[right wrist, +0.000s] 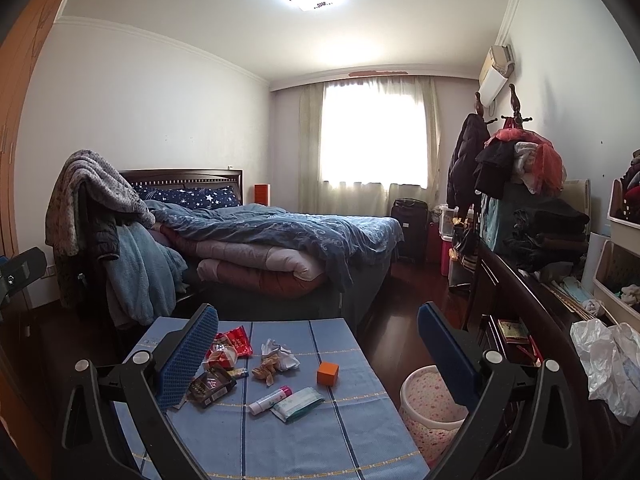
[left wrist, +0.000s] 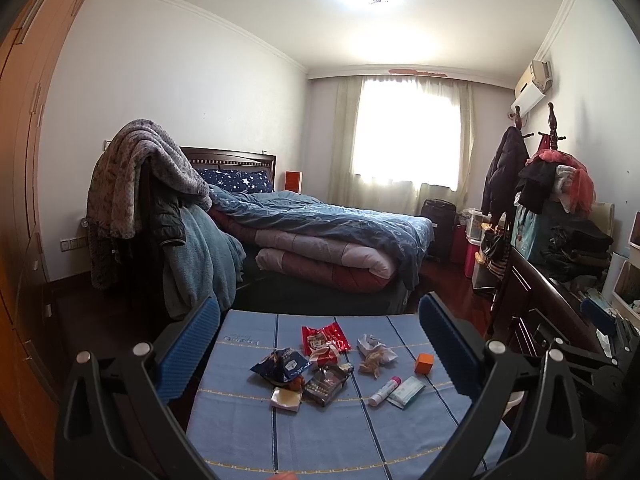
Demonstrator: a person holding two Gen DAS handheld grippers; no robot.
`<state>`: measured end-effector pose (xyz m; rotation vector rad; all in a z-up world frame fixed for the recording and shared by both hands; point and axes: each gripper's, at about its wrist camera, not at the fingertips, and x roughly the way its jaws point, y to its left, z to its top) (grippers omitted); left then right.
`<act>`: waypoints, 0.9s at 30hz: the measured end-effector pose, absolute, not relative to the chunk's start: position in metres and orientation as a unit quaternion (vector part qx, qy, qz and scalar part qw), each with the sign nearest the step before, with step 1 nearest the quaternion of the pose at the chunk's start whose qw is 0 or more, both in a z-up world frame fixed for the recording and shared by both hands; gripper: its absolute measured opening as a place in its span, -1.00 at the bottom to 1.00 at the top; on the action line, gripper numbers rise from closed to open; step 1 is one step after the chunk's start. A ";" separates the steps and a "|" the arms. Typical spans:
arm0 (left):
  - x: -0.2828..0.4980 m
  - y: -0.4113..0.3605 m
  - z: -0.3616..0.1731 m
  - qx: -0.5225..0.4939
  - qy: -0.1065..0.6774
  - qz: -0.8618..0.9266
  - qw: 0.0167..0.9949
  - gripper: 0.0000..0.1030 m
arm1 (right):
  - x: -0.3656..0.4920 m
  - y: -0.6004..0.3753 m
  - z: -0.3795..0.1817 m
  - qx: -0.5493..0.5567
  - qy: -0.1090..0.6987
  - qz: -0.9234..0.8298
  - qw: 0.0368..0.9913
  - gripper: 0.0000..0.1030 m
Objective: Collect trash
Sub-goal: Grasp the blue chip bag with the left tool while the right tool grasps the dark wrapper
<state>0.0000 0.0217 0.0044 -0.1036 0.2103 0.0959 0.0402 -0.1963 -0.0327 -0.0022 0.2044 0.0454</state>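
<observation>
Trash lies on a table with a blue cloth [left wrist: 248, 432]: a red wrapper [left wrist: 324, 338], a blue wrapper [left wrist: 282, 366], a dark wrapper [left wrist: 325, 385], crumpled paper [left wrist: 374, 350] and a white scrap [left wrist: 285, 399]. In the right wrist view I see the red wrapper [right wrist: 232, 344], dark wrapper [right wrist: 210, 389] and crumpled paper [right wrist: 278, 358]. A floral bin [right wrist: 430, 404] stands on the floor right of the table. My left gripper [left wrist: 320, 344] is open and empty above the table. My right gripper [right wrist: 318, 354] is open and empty too.
An orange cube [left wrist: 424, 363], a lip-balm tube [left wrist: 384, 390] and a tissue pack [left wrist: 406, 391] also lie on the cloth. A bed [left wrist: 320, 236] stands beyond the table. A dark dresser [right wrist: 532, 320] with clothes and a plastic bag [right wrist: 608, 364] runs along the right.
</observation>
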 end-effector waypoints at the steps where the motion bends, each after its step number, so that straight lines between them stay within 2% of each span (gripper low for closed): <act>1: 0.000 0.022 0.005 -0.052 0.105 0.048 0.992 0.93 | 0.040 -0.197 -0.032 -0.001 0.102 0.023 0.994 0.93; 12: 0.034 0.018 -0.019 -0.042 0.138 0.048 0.988 0.93 | 0.078 -0.196 -0.062 0.003 0.152 0.026 0.988 0.93; 17: 0.077 0.029 -0.066 -0.044 0.200 0.045 0.978 0.93 | 0.107 -0.185 -0.087 -0.005 0.191 0.038 0.981 0.93; 27: 0.195 0.070 -0.178 -0.058 0.348 0.066 0.934 0.93 | 0.183 -0.156 -0.170 -0.016 0.318 0.078 0.945 0.93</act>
